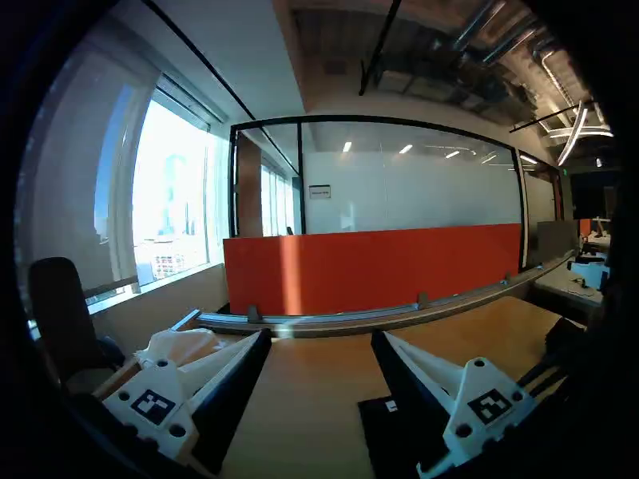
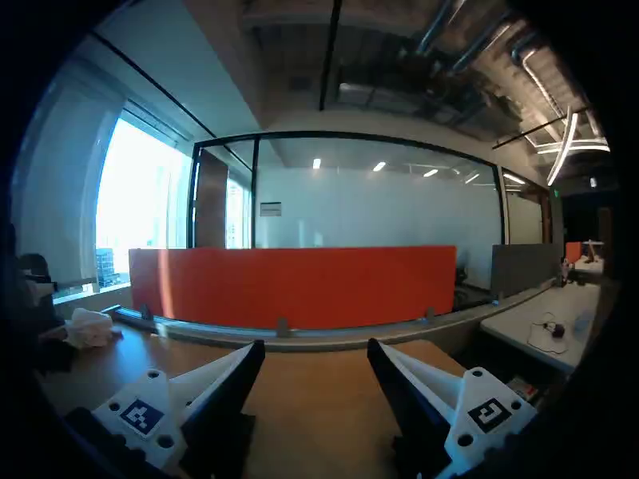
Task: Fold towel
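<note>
At the far left of the left gripper view stands a dark chair (image 1: pixel 60 315), below the window (image 1: pixel 172 191). Next to its right, the towel (image 1: pixel 182 345) lies in a crumpled white heap on the wooden table (image 1: pixel 319 399). It is near the table's left edge, just beyond my gripper's left finger and not touching it. The left gripper (image 1: pixel 319 335) is spread wide, with nothing between its fingers. A flat black item (image 1: pixel 371 435) lies on the table by the right finger; I cannot identify it.

In the right gripper view the towel (image 2: pixel 89 327) sits at the far left, well apart from the right gripper (image 2: pixel 315 345). That gripper is likewise spread and empty. An orange partition (image 2: pixel 295 287) closes off the far side of the table.

Handling, as I judge it: the towel is soft, light and limp. It will sag and drape when lifted, and it is not fragile. A shallow pinch on a thin edge may slip. The corners are hidden in the heap. I would pinch an outer fold deeply, lift and spread the cloth flat. Then I would take two adjacent corners, one per gripper.
</note>
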`<state>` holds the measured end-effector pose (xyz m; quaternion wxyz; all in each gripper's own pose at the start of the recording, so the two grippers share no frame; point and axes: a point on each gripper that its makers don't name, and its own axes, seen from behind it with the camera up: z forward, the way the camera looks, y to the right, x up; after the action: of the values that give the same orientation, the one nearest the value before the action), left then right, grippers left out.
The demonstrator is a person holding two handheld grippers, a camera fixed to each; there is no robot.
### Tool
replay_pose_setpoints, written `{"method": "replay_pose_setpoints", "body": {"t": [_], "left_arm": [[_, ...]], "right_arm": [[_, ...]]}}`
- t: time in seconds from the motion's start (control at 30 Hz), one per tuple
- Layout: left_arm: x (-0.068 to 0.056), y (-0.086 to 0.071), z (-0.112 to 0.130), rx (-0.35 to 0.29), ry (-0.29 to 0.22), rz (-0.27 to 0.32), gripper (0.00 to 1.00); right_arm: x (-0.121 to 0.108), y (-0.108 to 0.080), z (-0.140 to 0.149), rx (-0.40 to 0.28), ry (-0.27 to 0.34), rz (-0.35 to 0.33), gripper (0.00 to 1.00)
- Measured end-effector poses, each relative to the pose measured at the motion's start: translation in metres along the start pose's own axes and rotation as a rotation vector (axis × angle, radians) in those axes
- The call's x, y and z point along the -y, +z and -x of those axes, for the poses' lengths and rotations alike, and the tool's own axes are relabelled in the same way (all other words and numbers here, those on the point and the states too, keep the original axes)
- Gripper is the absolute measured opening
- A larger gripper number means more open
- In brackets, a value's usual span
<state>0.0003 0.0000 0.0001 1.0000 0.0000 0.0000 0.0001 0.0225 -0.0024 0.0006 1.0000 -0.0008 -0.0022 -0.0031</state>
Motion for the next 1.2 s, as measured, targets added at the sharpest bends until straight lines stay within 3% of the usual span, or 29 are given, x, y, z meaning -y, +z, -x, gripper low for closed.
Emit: {"method": "replay_pose_setpoints", "body": {"t": [0.2,0.4,0.8,1.0,1.2], "left_arm": [[0.001,0.003,-0.007,0.009,0.010,0.011,0.93],[-0.007,0.005,0.001,0.063,0.025,0.065,0.93],[-0.041,0.002,0.019,0.202,0.087,0.279,0.93],[-0.051,-0.001,0.030,0.241,0.111,0.326,0.93],[-0.066,-0.009,0.055,0.302,0.121,0.379,0.93]], "right_arm": [[0.006,0.003,-0.015,0.002,-0.007,-0.011,0.99],[0.027,0.004,-0.011,0.054,-0.051,-0.094,1.00],[0.080,0.003,0.009,0.208,-0.140,-0.331,1.00],[0.092,-0.001,0.015,0.248,-0.167,-0.390,1.00],[0.101,-0.009,0.039,0.332,-0.218,-0.447,1.00]]}}
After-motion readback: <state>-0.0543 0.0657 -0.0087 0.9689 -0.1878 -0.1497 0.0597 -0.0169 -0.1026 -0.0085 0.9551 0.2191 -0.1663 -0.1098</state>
